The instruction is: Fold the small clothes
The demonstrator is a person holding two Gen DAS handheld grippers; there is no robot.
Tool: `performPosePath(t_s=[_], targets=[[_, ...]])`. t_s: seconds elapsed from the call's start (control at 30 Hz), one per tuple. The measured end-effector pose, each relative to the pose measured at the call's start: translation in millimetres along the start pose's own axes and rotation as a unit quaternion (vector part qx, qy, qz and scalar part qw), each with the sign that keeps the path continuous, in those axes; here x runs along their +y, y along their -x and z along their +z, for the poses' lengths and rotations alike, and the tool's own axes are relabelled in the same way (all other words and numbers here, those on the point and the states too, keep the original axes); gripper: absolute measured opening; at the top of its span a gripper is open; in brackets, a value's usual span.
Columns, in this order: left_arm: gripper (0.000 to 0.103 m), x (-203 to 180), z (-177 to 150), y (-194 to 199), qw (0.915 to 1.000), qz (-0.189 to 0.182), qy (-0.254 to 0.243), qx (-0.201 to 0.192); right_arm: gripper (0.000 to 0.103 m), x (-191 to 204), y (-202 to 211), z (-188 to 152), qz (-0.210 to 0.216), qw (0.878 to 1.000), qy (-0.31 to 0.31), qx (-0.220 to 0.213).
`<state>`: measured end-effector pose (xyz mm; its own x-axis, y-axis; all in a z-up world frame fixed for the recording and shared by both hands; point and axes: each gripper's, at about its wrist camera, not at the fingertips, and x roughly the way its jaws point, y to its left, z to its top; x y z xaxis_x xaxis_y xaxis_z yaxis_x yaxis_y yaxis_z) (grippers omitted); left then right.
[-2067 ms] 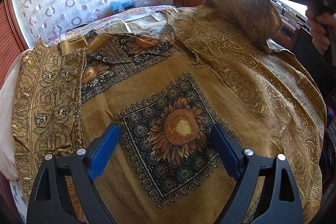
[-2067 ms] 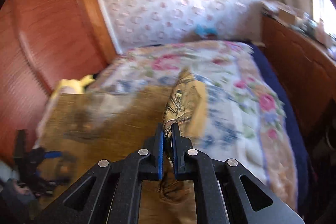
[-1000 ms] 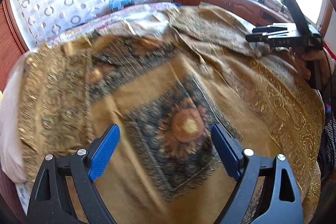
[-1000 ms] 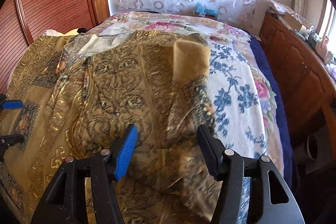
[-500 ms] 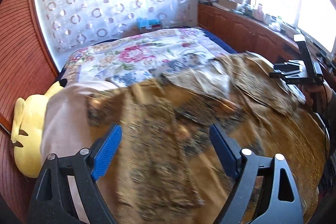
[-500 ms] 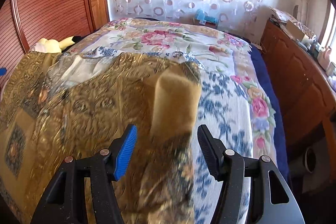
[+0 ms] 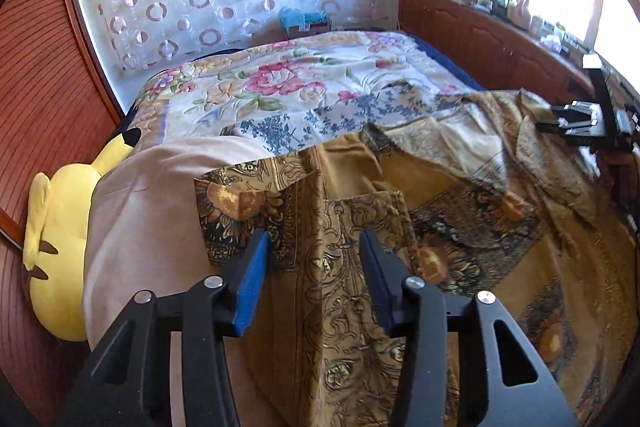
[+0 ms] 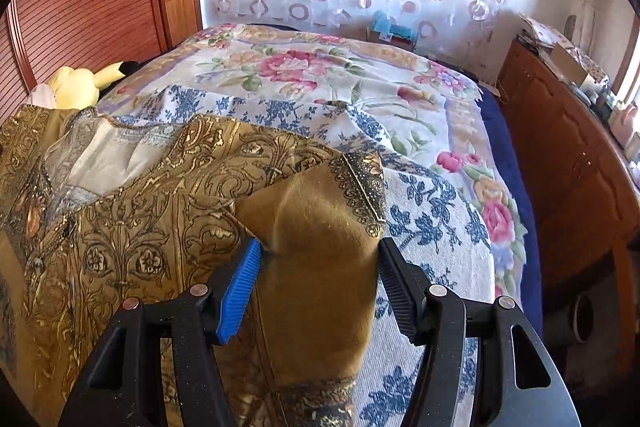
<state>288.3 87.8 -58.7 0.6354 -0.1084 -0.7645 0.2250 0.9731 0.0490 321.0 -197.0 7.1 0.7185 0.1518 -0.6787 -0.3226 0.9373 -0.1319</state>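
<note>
A golden-brown patterned garment (image 7: 480, 219) with dark sunflower squares lies spread on the bed. My left gripper (image 7: 314, 277) hovers over its left sleeve (image 7: 352, 235), which runs between the blue pads. The jaws are closing and the pads do not press the cloth. In the right wrist view the other sleeve (image 8: 320, 227) is folded over, plain mustard side up, with a dark trimmed cuff. It lies between the fingers of my right gripper (image 8: 318, 285), which is open. The right gripper (image 7: 560, 119) also shows at the far right of the left wrist view.
A floral bedspread (image 7: 288, 83) covers the far half of the bed. A beige sheet (image 7: 152, 195) and a yellow plush toy (image 7: 56, 227) lie at the left edge. A wooden cabinet (image 8: 568, 155) runs along the right side, and a reddish slatted wardrobe (image 8: 80, 7) stands on the left.
The right gripper let go of the sleeve it held and opened, then moved up to the folded-over sleeve. The left gripper swung from the garment's middle to the left sleeve, and its jaws narrowed.
</note>
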Motion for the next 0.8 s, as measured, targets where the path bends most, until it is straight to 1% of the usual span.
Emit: performPosePath(t_s=[0.07, 0.1, 0.13, 0.23, 0.33, 0.43, 0.63, 0.7, 0.8], targets=[[0.034, -3, 1, -3, 0.9998, 0.014, -0.011, 0.001, 0.066, -2, -1, 0, 0.001, 1.0, -0.004, -0.003], [0.019, -2, 2, -3, 0.9998, 0.017, -0.012, -0.001, 0.067, -4, -1, -1, 0.003, 1.0, -0.008, -0.004], [0.007, -1, 3, -2, 0.9998, 0.019, -0.009, -0.005, 0.068, -6, -2, -2, 0.006, 1.0, -0.013, -0.004], [0.004, 9, 6, 16, 0.999, 0.028, 0.006, -0.035, 0.07, -10, -3, -3, 0.014, 1.0, -0.024, -0.001], [0.004, 23, 10, 35, 0.9974, 0.034, 0.022, -0.059, 0.07, -10, -3, -2, 0.01, 1.0, -0.022, -0.002], [0.004, 33, 10, 43, 0.9968, 0.041, 0.028, -0.063, 0.07, -4, 2, -1, 0.003, 1.0, -0.01, -0.011], [0.004, 45, 7, 41, 0.996, 0.048, 0.044, -0.061, 0.07, 2, 15, 6, 0.016, 0.999, -0.012, -0.036], [0.004, 46, 7, 36, 0.9961, 0.048, 0.046, -0.057, 0.07, 5, 12, 9, 0.02, 0.999, -0.008, -0.028], [0.004, 47, 5, 30, 0.9964, 0.048, 0.048, -0.051, 0.07, 7, 0, 12, 0.0, 1.0, -0.005, -0.003]])
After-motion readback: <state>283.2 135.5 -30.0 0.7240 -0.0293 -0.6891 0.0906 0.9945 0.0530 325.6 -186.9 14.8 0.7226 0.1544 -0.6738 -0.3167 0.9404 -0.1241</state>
